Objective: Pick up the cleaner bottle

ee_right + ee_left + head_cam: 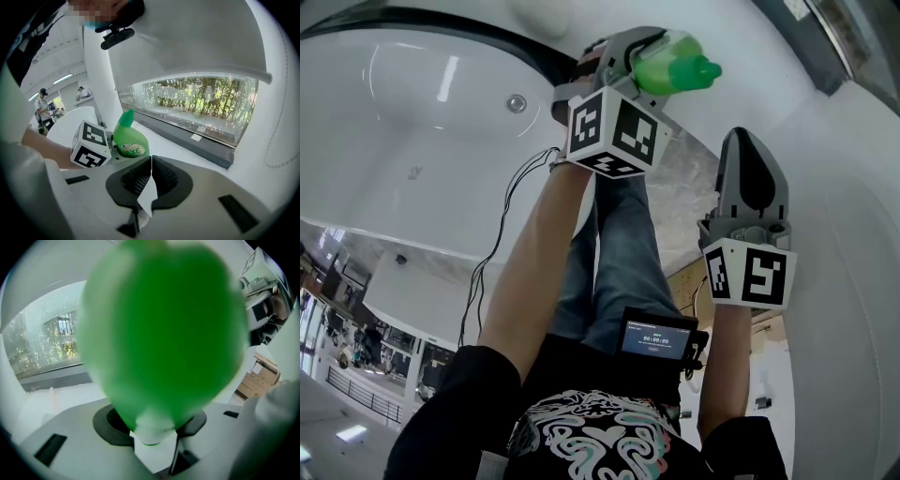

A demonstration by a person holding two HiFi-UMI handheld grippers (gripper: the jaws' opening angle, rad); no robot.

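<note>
The cleaner bottle [673, 68] is bright green with a tapered spout and a round label. It sits between the jaws of my left gripper [661, 54], whose pads press on its sides. In the left gripper view the bottle [164, 333] fills most of the picture, blurred, right above the pads of the left gripper [154, 430]. The right gripper view shows the bottle [130, 139] upright beside the left gripper's marker cube [90, 145]. My right gripper [742, 141] hangs to the right of the bottle, apart from it. Its pads [161, 176] meet with nothing between them.
A white bathtub [412, 122] with a round metal fitting [517, 103] lies to the left. A marbled ledge [694, 187] runs under both grippers. A long window [201, 103] borders the ledge. A black cable [502, 225] trails along my left arm. People stand far off [42, 107].
</note>
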